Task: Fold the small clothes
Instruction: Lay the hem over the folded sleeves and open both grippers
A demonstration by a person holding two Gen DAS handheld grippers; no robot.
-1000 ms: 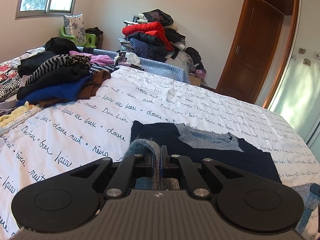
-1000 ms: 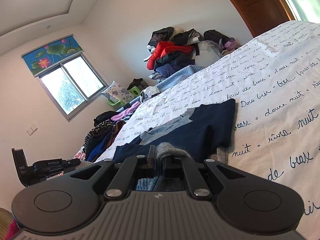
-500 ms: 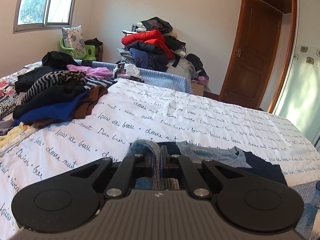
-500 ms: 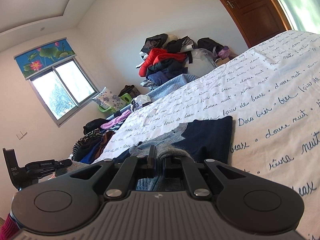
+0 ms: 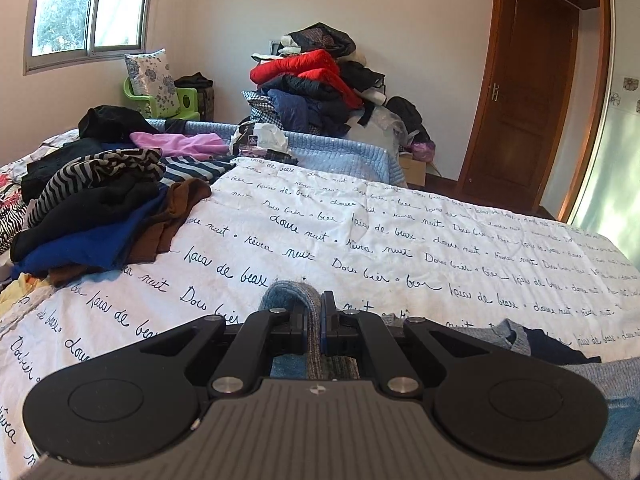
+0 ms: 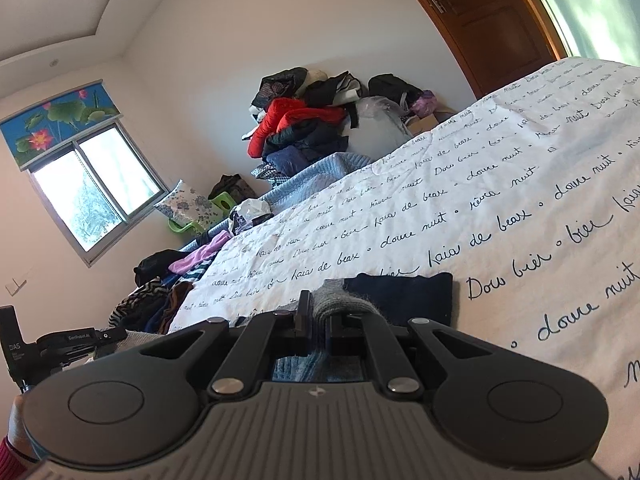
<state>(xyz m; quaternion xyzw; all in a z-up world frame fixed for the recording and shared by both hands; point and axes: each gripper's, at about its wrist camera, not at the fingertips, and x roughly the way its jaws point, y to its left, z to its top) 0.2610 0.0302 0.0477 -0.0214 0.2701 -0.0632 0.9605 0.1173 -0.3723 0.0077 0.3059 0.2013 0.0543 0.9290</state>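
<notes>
A small navy sweater with grey-blue knit trim lies on the white bed cover with black script (image 5: 360,232). My left gripper (image 5: 315,320) is shut on a fold of the grey-blue knit (image 5: 290,298); the navy body and grey collar (image 5: 516,338) show low at its right. My right gripper (image 6: 318,322) is shut on another grey knit fold (image 6: 340,300), with the navy body (image 6: 400,292) just beyond it. The other hand-held gripper (image 6: 60,344) shows at the far left of the right wrist view.
A heap of unfolded clothes (image 5: 100,208) lies on the bed's left side. A tall pile with a red jacket (image 5: 316,80) stands at the far wall. A green chair with a pillow (image 5: 160,88) is under the window. A wooden door (image 5: 520,112) is at right.
Both grippers have moved forward over the sweater, carrying the gripped knit edge toward the collar. Much less of the navy body shows ahead of each gripper than before.
</notes>
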